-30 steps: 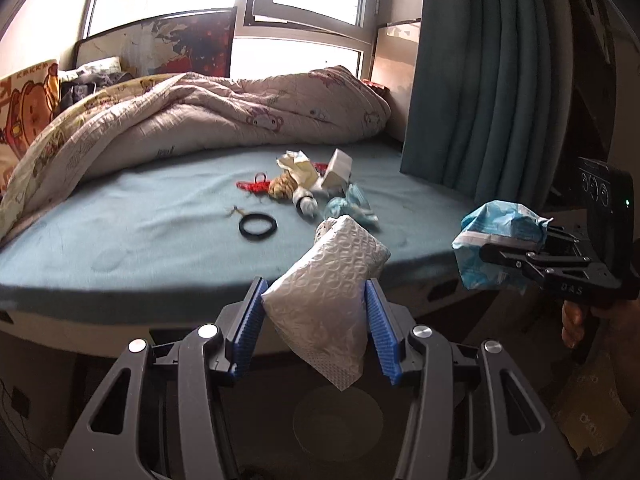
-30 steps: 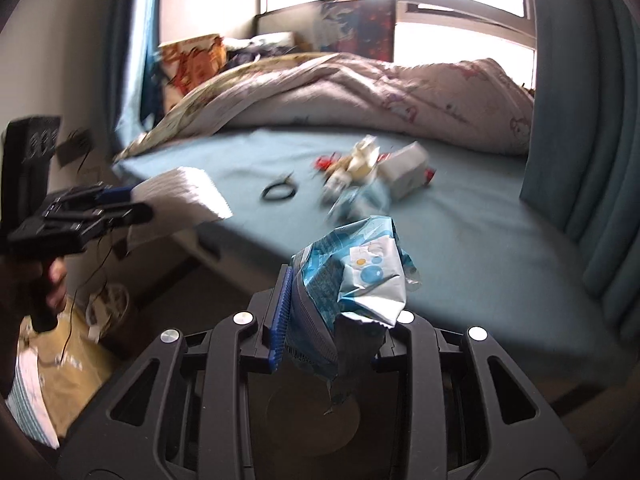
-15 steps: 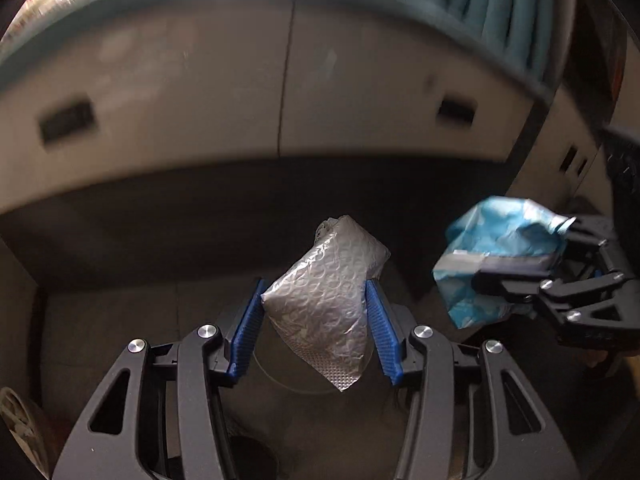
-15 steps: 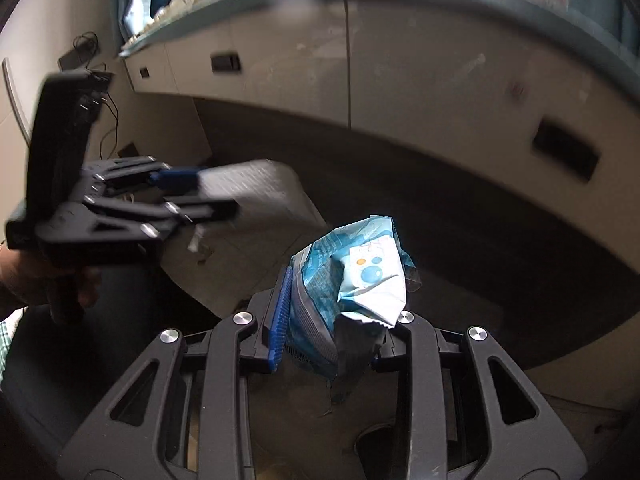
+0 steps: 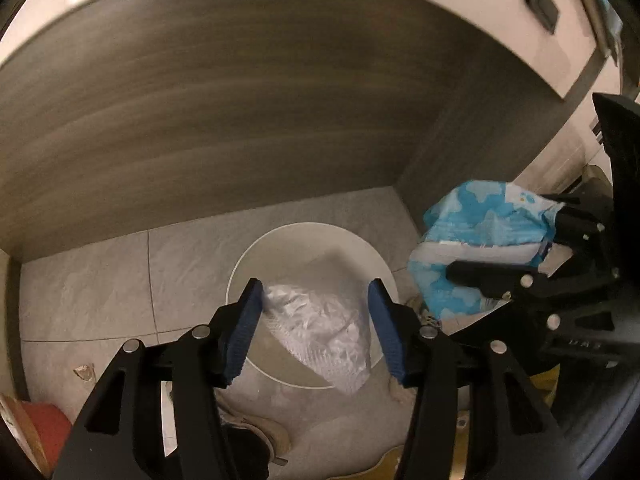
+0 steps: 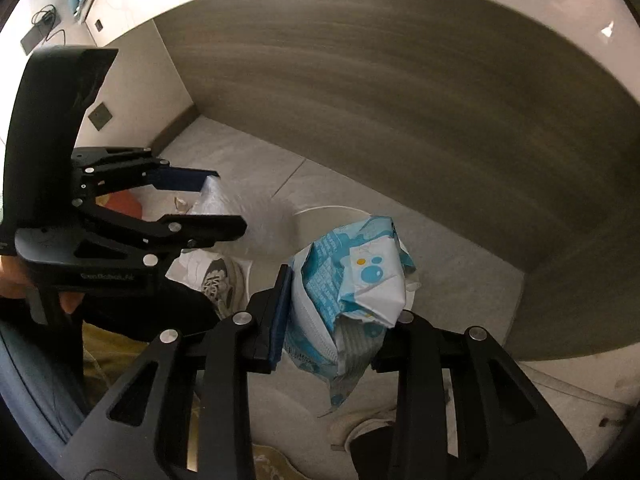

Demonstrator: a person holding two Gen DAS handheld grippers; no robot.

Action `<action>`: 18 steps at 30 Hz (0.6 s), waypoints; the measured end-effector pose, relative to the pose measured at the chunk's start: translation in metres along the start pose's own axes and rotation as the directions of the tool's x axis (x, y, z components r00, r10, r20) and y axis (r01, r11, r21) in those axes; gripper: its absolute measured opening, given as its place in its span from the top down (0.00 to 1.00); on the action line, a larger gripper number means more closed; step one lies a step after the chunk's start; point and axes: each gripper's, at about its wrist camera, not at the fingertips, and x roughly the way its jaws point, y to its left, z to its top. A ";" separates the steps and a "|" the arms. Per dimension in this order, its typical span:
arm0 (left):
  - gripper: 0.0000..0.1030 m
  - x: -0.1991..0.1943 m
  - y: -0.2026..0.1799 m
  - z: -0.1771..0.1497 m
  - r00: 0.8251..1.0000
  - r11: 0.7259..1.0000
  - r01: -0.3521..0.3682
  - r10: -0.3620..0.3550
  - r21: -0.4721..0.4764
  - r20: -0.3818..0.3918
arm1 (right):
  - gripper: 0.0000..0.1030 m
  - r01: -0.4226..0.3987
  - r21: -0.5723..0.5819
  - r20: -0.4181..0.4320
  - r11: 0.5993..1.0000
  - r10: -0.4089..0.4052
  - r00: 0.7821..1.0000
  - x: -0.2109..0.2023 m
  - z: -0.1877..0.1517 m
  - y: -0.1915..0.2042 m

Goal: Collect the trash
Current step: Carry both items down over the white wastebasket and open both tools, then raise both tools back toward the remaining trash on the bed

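A round white bin (image 5: 304, 226) stands on the grey tile floor under both grippers. My left gripper (image 5: 316, 292) hangs over its mouth with the jaws opening. The white bubble-wrap packet (image 5: 320, 328) lies between them, blurred, with a gap to the right pad. In the right wrist view the left gripper (image 6: 230, 204) is at the left, with the white packet (image 6: 216, 200) blurred at its tips. My right gripper (image 6: 344, 292) is shut on a crumpled blue-and-white wipes packet (image 6: 352, 276) above the bin's rim (image 6: 332, 209). The left wrist view shows that gripper (image 5: 500, 240) and the blue packet (image 5: 480, 224) to the right of the bin.
A dark wood-grain panel (image 5: 240, 100) of the bed base rises right behind the bin. A person's sneakers (image 6: 222, 280) stand beside the bin. A red object (image 5: 44, 428) and a small scrap (image 5: 82, 372) lie on the tiles at the left.
Both grippers have dropped from bed height to just above the floor bin and tipped downward. The left jaws have widened, and the white packet has slipped lower between them. The right grip is unchanged.
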 end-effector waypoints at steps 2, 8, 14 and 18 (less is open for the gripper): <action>0.31 0.007 0.005 0.002 1.000 1.000 -0.006 0.006 -0.006 -0.014 | 0.72 -0.010 0.011 -0.007 1.000 0.010 1.000 0.006 0.004 -0.007; 0.06 -0.004 0.023 0.008 0.997 0.997 -0.065 0.066 -0.030 0.032 | 0.72 -0.032 0.021 -0.046 0.999 0.033 0.998 0.030 0.011 -0.011; 0.06 -0.032 0.040 0.012 0.993 0.994 -0.085 0.090 -0.063 0.074 | 0.71 -0.053 -0.035 -0.092 0.998 0.050 0.994 0.047 0.007 -0.002; 0.06 -0.046 0.049 0.014 0.989 0.991 -0.104 0.112 -0.084 0.092 | 0.40 -0.033 -0.079 -0.134 0.996 0.022 0.991 0.061 0.009 0.007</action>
